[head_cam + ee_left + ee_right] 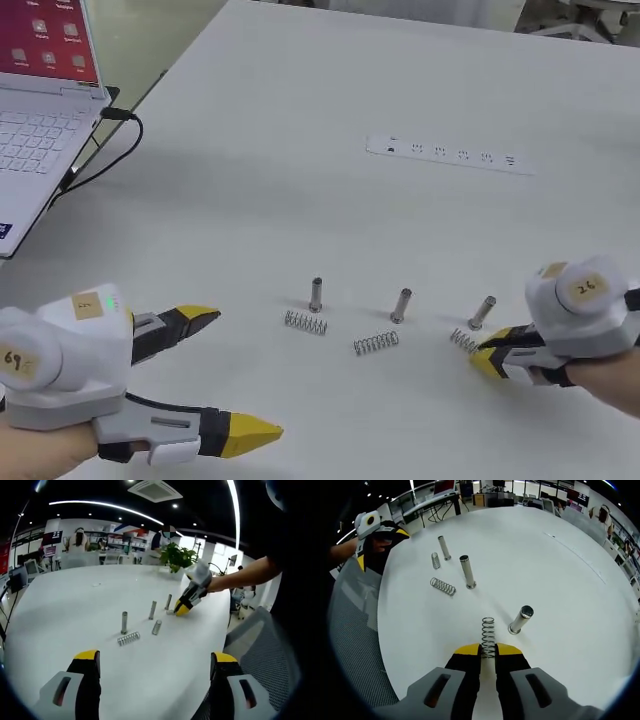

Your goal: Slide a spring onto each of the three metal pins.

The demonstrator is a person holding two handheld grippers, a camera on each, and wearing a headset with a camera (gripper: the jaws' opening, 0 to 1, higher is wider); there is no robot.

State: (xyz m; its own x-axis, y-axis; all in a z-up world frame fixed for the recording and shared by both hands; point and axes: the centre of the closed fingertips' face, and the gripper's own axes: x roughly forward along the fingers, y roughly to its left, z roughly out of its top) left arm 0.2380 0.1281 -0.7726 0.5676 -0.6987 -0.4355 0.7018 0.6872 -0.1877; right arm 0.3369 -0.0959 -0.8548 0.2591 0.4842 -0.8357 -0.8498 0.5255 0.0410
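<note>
The right gripper (488, 650) is closed on the near end of the right spring (488, 631), which lies on the white tabletop (300, 200) just beside the upright right pin (521, 619). The middle spring (376, 343) and left spring (305, 322) are laid before the middle pin (401, 304) and left pin (316, 294). The left gripper (156, 656) is held wide open by the near edge.

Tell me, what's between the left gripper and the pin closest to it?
One spring, lying just in front of that pin; otherwise bare table up to the open left gripper. The left gripper view shows it.
</note>
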